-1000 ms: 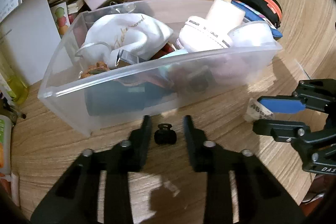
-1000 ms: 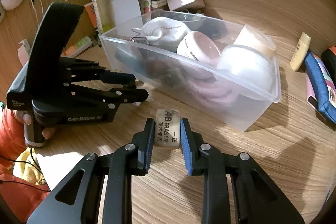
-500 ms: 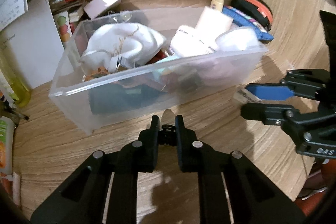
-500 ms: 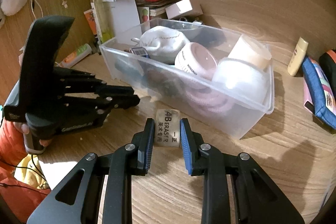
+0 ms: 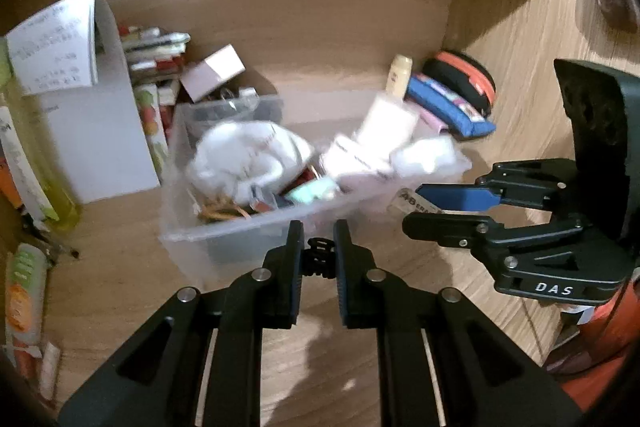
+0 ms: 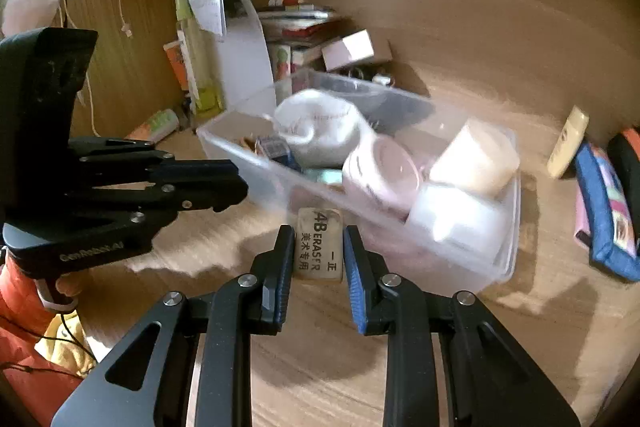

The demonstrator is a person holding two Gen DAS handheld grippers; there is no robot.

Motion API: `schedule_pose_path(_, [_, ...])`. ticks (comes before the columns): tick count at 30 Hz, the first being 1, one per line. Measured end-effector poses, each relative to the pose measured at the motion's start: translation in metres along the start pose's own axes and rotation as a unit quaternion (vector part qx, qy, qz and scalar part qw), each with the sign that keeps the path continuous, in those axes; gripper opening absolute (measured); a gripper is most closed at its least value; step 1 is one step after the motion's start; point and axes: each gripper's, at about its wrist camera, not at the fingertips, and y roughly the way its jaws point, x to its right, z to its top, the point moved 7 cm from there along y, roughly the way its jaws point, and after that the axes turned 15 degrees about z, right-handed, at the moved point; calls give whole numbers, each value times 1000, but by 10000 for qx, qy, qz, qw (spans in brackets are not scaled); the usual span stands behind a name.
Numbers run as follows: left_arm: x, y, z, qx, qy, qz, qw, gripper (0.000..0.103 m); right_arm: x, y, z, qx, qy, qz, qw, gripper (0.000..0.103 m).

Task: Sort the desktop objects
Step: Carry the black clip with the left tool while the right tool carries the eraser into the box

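My left gripper is shut on a small black hair clip and holds it up in front of the clear plastic bin. My right gripper is shut on a beige 4B eraser and holds it raised beside the bin's near wall. The bin holds a white pouch, tape rolls and other small items. Each gripper shows in the other's view: the right one at right, the left one at left.
A white curved paper stand, a yellow bottle, stacked booklets and a small pink box stand behind the bin. A cream tube, a blue pencil case and a black-orange pouch lie at the right. Wooden walls enclose the desk.
My left gripper closed on the hair clip and lifted it from the desk. Both grippers rose, the right one carrying the eraser up toward the bin's rim.
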Motion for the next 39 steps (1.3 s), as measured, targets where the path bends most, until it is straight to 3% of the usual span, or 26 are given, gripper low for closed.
schedule_pose_path(7, [-17, -3, 17, 135, -213, -54, 9997, 13, -4, -9, 25, 291, -81, 52, 9995, 22])
schedule_pose_path(14, [-29, 3, 27, 228, -289, 72, 9993, 13, -2, 9, 29, 127, -99, 54, 9999, 22])
schedule_pose_path(20, [-43, 16, 29, 109, -516, 73, 9986, 13, -4, 18, 36, 51, -177, 104, 9998, 22])
schedule_pose_path(28, [-44, 32, 28, -12, -579, 34, 9983, 13, -9, 12, 58, 255, -420, 12, 9988, 22])
schedule_pose_path(37, [-46, 44, 19, -210, -566, 51, 9982, 14, -3, 34, 65, 190, -368, -85, 9991, 23])
schedule_pose_path(39, [-47, 45, 18, -215, -565, 74, 9981, 18, -1, 41, 62, 101, -358, -156, 9992, 26])
